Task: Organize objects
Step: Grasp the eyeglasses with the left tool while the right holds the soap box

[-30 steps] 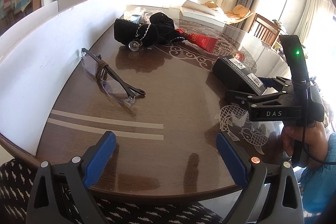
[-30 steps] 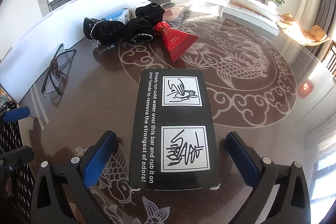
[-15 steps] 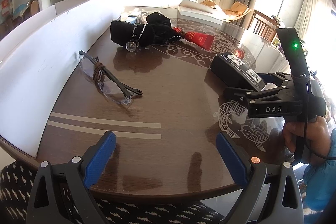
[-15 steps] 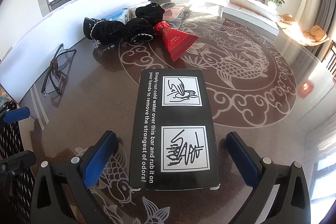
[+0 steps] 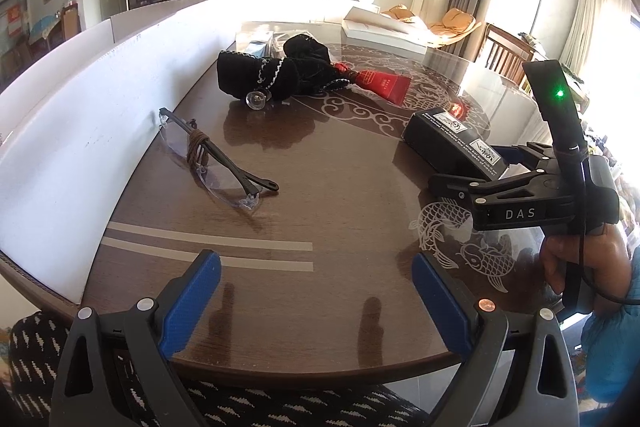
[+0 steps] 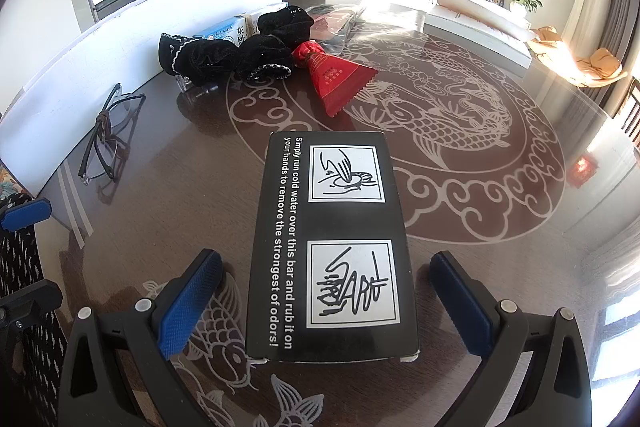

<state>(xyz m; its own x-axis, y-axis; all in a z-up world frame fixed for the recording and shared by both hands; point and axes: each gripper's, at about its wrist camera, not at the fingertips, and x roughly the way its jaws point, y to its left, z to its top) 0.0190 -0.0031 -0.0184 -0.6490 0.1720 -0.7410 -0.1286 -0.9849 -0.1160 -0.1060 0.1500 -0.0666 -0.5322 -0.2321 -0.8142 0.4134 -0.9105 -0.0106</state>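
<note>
Box (image 6: 332, 247) between spread right gripper (image 6: 326, 291) fingers, untouched.

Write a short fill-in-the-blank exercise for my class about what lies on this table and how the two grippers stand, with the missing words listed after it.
1. The black box lies between the open fingers of the ____ gripper.
2. The pouch next to the black velvet bag is ____ in colour.
3. A brown cord is tied round the ____ lying near the white board.
4. The left gripper is open and holds ____.

Missing words: right; red; glasses; nothing
</note>
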